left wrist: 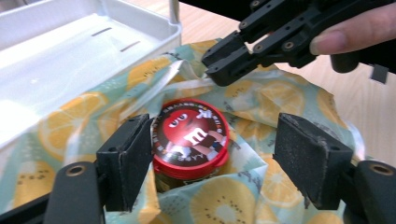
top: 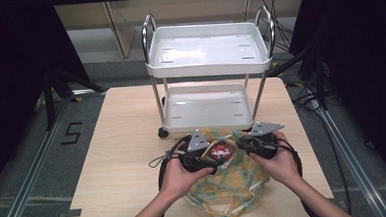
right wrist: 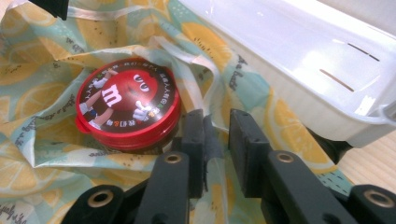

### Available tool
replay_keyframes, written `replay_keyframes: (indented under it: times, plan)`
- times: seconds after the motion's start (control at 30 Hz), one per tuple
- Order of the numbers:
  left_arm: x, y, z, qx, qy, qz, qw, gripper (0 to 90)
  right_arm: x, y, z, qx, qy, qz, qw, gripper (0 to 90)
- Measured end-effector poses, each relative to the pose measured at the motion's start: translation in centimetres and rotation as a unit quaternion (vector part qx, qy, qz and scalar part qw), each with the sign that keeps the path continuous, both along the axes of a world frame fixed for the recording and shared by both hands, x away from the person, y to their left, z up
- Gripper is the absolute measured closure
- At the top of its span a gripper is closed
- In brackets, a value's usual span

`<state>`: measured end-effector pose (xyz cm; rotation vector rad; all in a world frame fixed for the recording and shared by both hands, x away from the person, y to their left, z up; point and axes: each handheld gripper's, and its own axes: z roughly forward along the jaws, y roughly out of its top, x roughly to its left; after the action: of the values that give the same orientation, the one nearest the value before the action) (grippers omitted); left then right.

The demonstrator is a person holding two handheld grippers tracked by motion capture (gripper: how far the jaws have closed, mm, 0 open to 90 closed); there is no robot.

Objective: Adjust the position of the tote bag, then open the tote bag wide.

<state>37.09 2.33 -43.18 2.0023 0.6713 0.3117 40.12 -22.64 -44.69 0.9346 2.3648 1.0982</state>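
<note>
A jar with a red printed lid [top: 220, 150] [left wrist: 191, 135] [right wrist: 126, 100] stands inside a lemon-print bag [top: 230, 181] [left wrist: 280, 93] [right wrist: 42, 60] on the wooden table. My left gripper [top: 213, 157] [left wrist: 217, 135] is open wide around the lid. Its left pad [left wrist: 137, 158] sits right beside the lid's rim, and its right pad stands well clear. My right gripper [top: 239, 143] [left wrist: 217, 70] [right wrist: 217, 119] is at the bag's far rim. Its jaws stand a narrow gap apart, with the bag's pale edge strap running between them.
A white two-shelf cart [top: 209, 67] with chrome posts stands on the table just behind the bag. Its lower tray [top: 207, 124] [left wrist: 70, 56] [right wrist: 303, 70] is close to both grippers. Bare wood lies to the left and right of the bag.
</note>
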Motion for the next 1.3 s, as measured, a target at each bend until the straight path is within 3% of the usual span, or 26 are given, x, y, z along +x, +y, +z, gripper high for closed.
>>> replay_keyframes:
  times: [0.1,0.2,0.27,0.43,0.5,0.57,0.63,0.7,0.83,0.87,0.9,0.93,0.97,1.0,1.1,1.13,1.17,1.23,1.27,1.3]
  plan:
    - [-0.1,0.2,0.1,0.004,0.003,0.0,1.0,27.6,-0.1,-0.1,0.2,-0.001,-0.001,0.001,1.0,76.4]
    - [-0.3,0.1,0.1,-0.005,0.006,0.009,0.9999,27.7,-0.2,-0.2,0.3,0.004,-0.008,-0.005,1.0,76.2]
    - [-0.4,0.2,0.1,-0.003,0.005,0.008,0.9999,27.7,-0.4,-0.1,0.5,0.012,-0.001,-0.012,0.9999,76.1]
    - [-0.6,0.3,0.0,-0.002,0.004,0.018,0.9998,27.8,-0.2,-0.2,0.8,0.015,-0.006,-0.005,0.9999,75.8]
    - [-0.6,0.2,-0.1,-0.006,0.003,0.017,0.9998,27.8,-0.1,-0.2,0.9,0.009,-0.007,0.001,0.9999,75.4]
    - [-0.5,0.1,0.0,0.003,0.006,0.007,0.9999,28.0,-0.2,-0.1,0.9,0.01,-0.009,0.001,0.9999,74.7]
    - [-0.5,-0.3,-0.1,0.0,0.007,0.012,0.9999,28.4,-0.3,0.0,0.8,0.013,0.005,-0.003,0.9999,74.6]
    - [-0.4,-0.4,-0.1,-0.002,0.01,0.012,0.9999,29.3,0.1,-0.1,0.7,0.007,-0.009,0.004,0.9999,74.6]
    - [0.1,-1.2,-0.6,0.014,0.003,0.002,0.9999,30.3,0.2,0.1,0.5,0.012,0.007,0.002,0.9999,74.5]
    - [0.1,-1.6,-0.9,0.013,0.011,0.005,0.9998,30.3,0.5,-0.1,0.4,0.008,0.002,0.007,0.9999,74.5]
    - [0.2,-1.7,-1.0,0.019,0.012,0.001,0.9997,30.4,0.2,0.0,0.3,0.012,0.014,-0.002,0.9998,74.4]
    - [0.4,-2.1,-1.1,0.033,0.005,-0.008,0.9994,30.4,0.5,-0.2,0.3,0.009,-0.003,0.003,0.9999,74.3]
    - [0.3,-2.4,-1.2,0.031,0.013,-0.002,0.9994,30.3,0.3,-0.1,0.3,0.012,0.008,0.001,0.9999,74.4]
    - [0.5,-2.4,-1.2,0.034,0.009,-0.006,0.9994,30.2,0.5,-0.1,0.3,0.008,-0.003,0.004,1.0,74.3]
    - [0.5,-2.7,-1.3,0.034,0.014,0.001,0.9993,29.9,0.5,0.0,0.3,0.009,0.0,0.006,0.9999,74.3]
    - [0.6,-2.8,-1.5,0.042,0.016,0.009,0.9989,29.3,0.6,0.0,0.2,0.005,-0.006,0.009,0.9999,74.3]
    - [0.6,-2.8,-1.5,0.042,0.016,0.009,0.9989,29.0,0.5,0.2,0.2,0.01,0.003,0.004,0.9999,74.2]
    - [0.9,-2.9,-1.7,0.049,0.013,0.007,0.9987,28.3,0.6,0.2,0.2,0.007,-0.002,0.009,0.9999,74.2]
    - [1.2,-2.8,-1.9,0.06,0.01,0.018,0.998,28.0,0.5,0.2,0.3,0.01,0.006,0.005,0.9999,74.2]
    - [1.4,-2.9,-2.0,0.057,0.008,0.021,0.9981,27.8,0.5,0.2,0.3,0.01,0.007,0.005,0.9999,74.1]
